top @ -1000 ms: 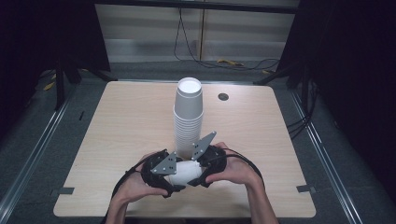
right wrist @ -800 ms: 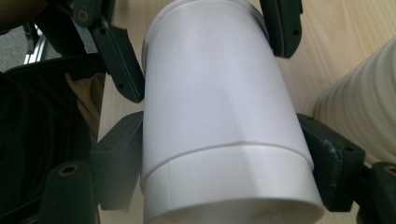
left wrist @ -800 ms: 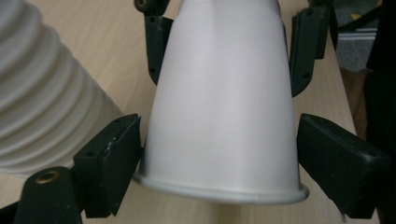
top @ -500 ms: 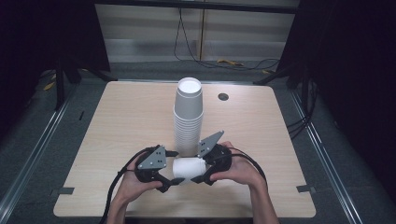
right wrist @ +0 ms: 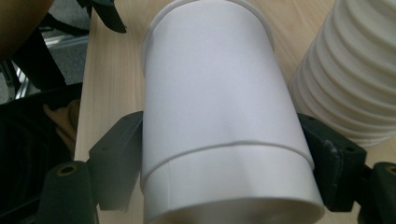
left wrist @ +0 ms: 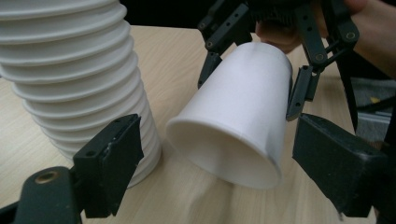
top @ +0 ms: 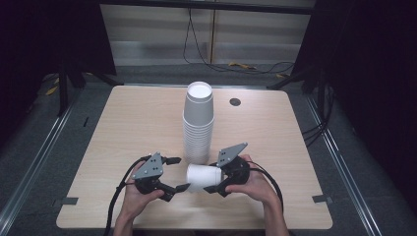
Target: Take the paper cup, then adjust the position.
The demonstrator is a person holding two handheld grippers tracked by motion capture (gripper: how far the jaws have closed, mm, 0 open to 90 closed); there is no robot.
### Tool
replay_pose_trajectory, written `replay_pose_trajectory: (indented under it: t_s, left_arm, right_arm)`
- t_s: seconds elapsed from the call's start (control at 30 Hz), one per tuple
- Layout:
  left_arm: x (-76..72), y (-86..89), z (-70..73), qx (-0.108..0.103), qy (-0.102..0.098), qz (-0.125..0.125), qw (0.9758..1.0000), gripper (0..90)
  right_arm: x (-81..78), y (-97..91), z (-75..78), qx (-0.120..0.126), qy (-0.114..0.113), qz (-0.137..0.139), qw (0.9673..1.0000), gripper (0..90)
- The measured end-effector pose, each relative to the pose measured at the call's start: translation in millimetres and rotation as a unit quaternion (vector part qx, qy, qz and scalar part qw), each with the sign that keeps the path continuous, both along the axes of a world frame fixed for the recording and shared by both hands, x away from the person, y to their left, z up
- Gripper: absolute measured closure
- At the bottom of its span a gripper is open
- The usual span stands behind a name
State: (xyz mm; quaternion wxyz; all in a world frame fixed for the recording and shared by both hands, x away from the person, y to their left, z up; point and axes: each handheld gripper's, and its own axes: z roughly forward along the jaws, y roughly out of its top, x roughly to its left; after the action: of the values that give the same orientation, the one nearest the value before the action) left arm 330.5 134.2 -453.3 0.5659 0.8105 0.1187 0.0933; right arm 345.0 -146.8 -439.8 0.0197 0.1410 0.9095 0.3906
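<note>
We find the right tongs (top: 214, 182) pinching a single paper cup (top: 201, 177) on its side, just before the cup stack (top: 197, 125); the left tongs (top: 177, 173) stand spread at its mouth. We judge over-squeezing could crumple it, or a swing topple the stack. Pale wooden worktop (top: 128, 118); grey floor, cables beyond.

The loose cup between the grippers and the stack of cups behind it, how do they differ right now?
The loose cup lies on its side, clamped near its base by the right gripper; the stack of cups stands on the table, nothing holding it. The cup is single, the stack many nested, so far taller. The cup's open mouth faces the open left gripper; the stack shows a closed base on top. Both are plain white paper.
</note>
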Motion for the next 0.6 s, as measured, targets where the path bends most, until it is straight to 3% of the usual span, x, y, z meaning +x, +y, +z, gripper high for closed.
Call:
replay_pose_trajectory:
  t_s: [0.13,0.6]
  left_arm:
    - [-0.7,3.2,-3.8,-0.007,0.005,0.002,1.0000,15.8]
    - [-5.3,3.8,-11.6,-0.027,0.019,0.006,0.9994,15.7]
  right_arm:
    - [-3.6,-6.6,-0.7,0.031,-0.001,-0.004,0.9995,22.6]
    - [-7.7,-14.5,-13.8,0.080,-0.012,-0.022,0.9965,22.6]
